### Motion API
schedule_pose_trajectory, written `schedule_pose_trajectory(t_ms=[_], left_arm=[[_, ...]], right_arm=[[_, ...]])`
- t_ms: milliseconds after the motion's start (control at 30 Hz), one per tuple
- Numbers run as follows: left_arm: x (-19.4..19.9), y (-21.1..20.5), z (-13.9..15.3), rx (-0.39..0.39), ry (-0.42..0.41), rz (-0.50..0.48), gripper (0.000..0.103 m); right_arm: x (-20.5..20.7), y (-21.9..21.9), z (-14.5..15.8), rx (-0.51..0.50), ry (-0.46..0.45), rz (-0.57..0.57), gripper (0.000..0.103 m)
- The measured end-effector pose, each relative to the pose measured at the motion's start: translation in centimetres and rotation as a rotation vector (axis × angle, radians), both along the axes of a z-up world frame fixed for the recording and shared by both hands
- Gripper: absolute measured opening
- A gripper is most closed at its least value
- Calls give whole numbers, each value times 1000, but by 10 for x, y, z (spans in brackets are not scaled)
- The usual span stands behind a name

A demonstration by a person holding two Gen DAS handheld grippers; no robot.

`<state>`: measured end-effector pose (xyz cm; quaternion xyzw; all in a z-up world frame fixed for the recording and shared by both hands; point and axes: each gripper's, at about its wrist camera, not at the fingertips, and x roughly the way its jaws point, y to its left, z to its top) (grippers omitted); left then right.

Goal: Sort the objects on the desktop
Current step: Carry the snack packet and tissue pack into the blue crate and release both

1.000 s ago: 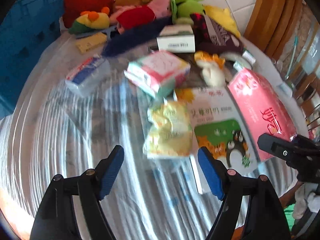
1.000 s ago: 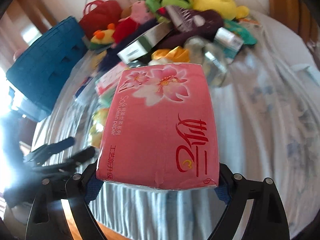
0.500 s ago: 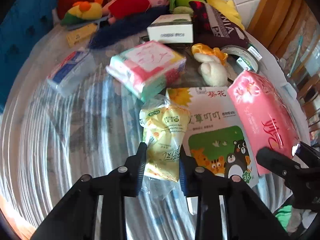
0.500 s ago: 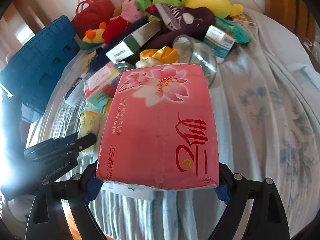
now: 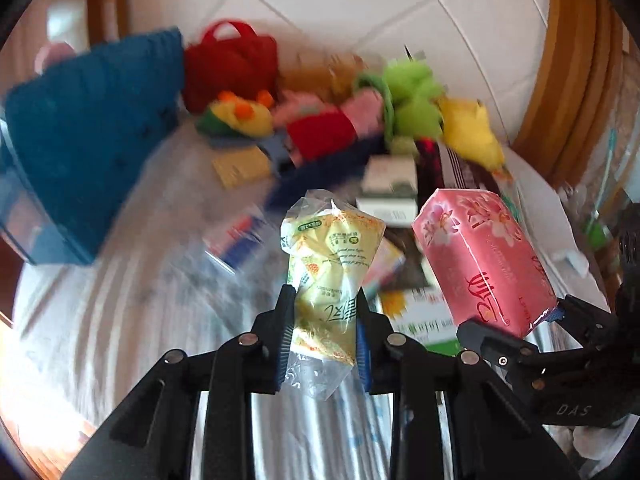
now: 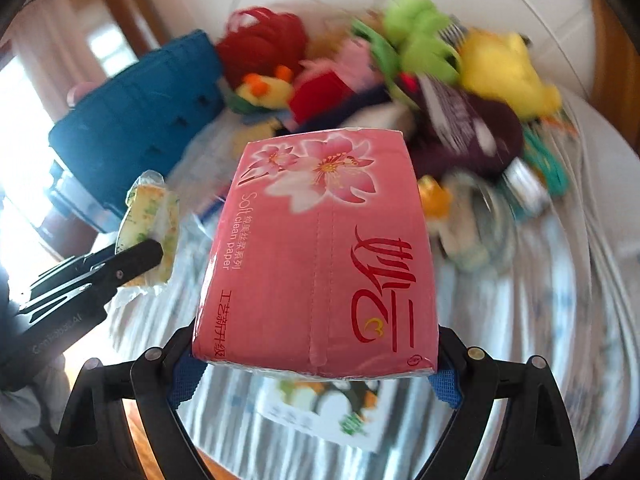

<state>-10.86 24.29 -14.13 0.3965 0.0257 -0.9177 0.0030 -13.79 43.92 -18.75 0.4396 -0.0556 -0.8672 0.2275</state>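
My left gripper (image 5: 322,338) is shut on a yellow snack bag (image 5: 332,276) in clear wrap and holds it up above the cloth-covered table (image 5: 120,320). My right gripper (image 6: 316,376) is shut on a pink tissue pack (image 6: 320,248) with flower print, also lifted. In the left wrist view the pink tissue pack (image 5: 484,260) and right gripper (image 5: 532,332) sit just right of the snack bag. In the right wrist view the snack bag (image 6: 150,224) and left gripper (image 6: 152,256) show at the left.
A blue basket (image 5: 84,140) stands at the far left. Plush toys, a red bag (image 5: 232,64) and a white box (image 5: 388,196) crowd the back of the table. A flat box with animal print (image 6: 332,412) lies under the grippers. Wooden chairs stand at the right.
My left gripper closed on the snack bag and lifted it off the table. My right gripper rose with the tissue pack. Both views now tilt up toward the back wall.
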Motion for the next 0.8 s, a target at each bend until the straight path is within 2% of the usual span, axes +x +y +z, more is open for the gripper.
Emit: schedule_pose_trajectory(t_ms=[333,600,800], left_arm=[[22,-75,70,-37,166,134,27],[46,-188,115,-63,287,172,27],[45,-272,148,-102,350,194,27]], right_arm=[[-6,-98,82,-12,182,172,91],[-6,-210,134,-22,307,227,91],[-14,-298,165,-42,368,242,91]])
